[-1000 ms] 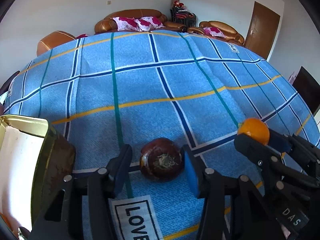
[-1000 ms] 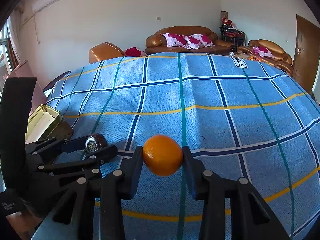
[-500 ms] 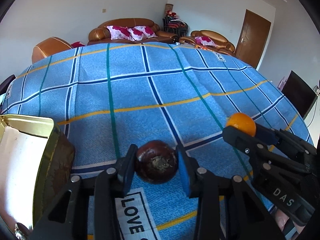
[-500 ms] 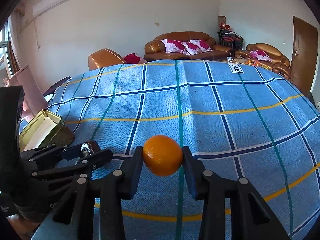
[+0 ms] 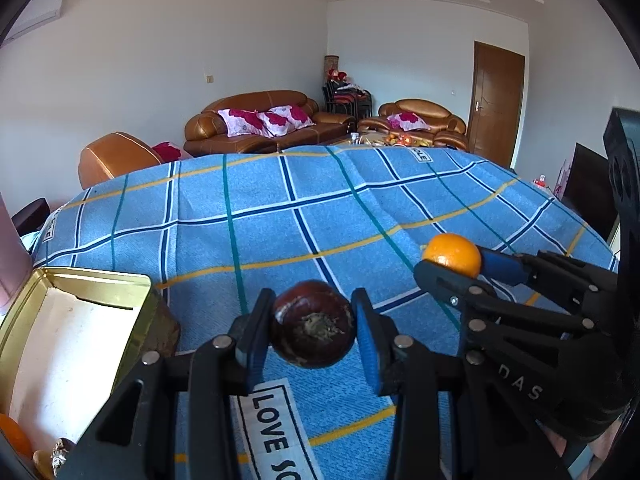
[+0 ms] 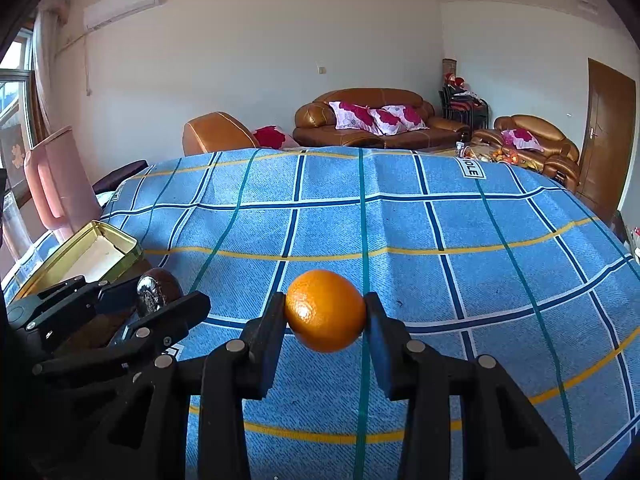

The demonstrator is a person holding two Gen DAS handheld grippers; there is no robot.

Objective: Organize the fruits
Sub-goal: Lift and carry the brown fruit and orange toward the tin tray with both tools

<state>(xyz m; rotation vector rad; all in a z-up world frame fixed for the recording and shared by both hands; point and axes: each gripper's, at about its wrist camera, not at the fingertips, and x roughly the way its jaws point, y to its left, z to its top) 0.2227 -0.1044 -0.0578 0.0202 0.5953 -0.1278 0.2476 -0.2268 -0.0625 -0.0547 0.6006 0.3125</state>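
Note:
My left gripper [image 5: 313,330] is shut on a dark brown round fruit [image 5: 313,329] and holds it above the blue checked tablecloth [image 5: 280,216]. My right gripper [image 6: 325,316] is shut on an orange [image 6: 325,311], also held above the cloth. In the left wrist view the orange [image 5: 452,254] and right gripper show at the right. In the right wrist view the brown fruit [image 6: 158,290] and left gripper show at the left. An open gold tin box [image 5: 80,320] sits at the left, with an orange fruit [image 5: 14,436] in its near corner.
A pink jug [image 6: 60,184] stands at the table's left edge behind the gold tin [image 6: 86,254]. Brown leather sofas [image 6: 376,120] and a door [image 6: 606,136] lie beyond the table.
My left gripper closed on the brown fruit and lifted it off the cloth. Both grippers rose and tilted up, so more of the room shows. The right gripper kept hold of the orange.

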